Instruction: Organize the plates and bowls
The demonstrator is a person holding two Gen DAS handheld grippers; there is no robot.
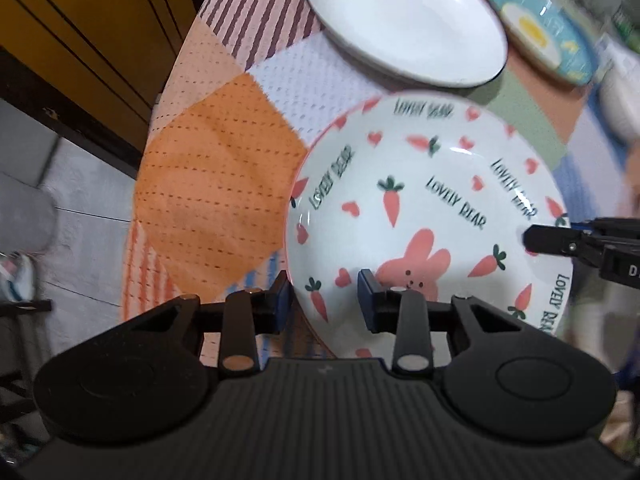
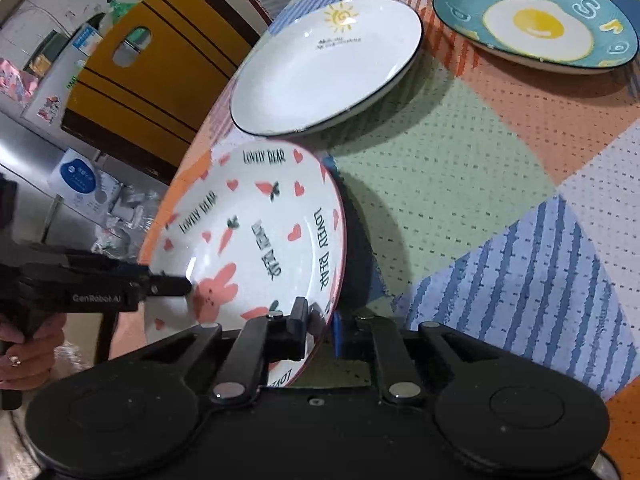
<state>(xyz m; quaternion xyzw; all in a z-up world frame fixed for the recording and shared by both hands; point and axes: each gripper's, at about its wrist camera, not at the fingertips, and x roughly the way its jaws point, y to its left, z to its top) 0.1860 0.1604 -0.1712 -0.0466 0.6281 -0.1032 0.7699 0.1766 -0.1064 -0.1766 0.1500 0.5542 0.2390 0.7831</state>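
Note:
A white rabbit plate point(image 1: 420, 184) printed with carrots, hearts and "LOVELY BEAR" is held tilted over the table's near-left edge, throwing a shadow on the cloth. My left gripper point(image 1: 324, 300) is shut on its near rim, one finger outside and one inside. In the right wrist view the same plate point(image 2: 256, 224) leans up to the right, with my right gripper point(image 2: 320, 326) shut on its rim. The right gripper point(image 1: 536, 238) shows at the plate's right edge, and the left gripper point(image 2: 172, 285) at its left edge. A white sun plate point(image 2: 324, 76) and a blue egg plate point(image 2: 536, 20) lie flat behind.
A patchwork tablecloth point(image 2: 460, 184) covers the round table. The white sun plate point(image 1: 404, 28) and the blue egg plate point(image 1: 540, 28) sit at the far side. A blurred white bowl point(image 1: 620, 104) is at the right. A yellow cabinet point(image 2: 152, 80) stands past the left edge. A person's hand point(image 2: 32, 344) grips the left handle.

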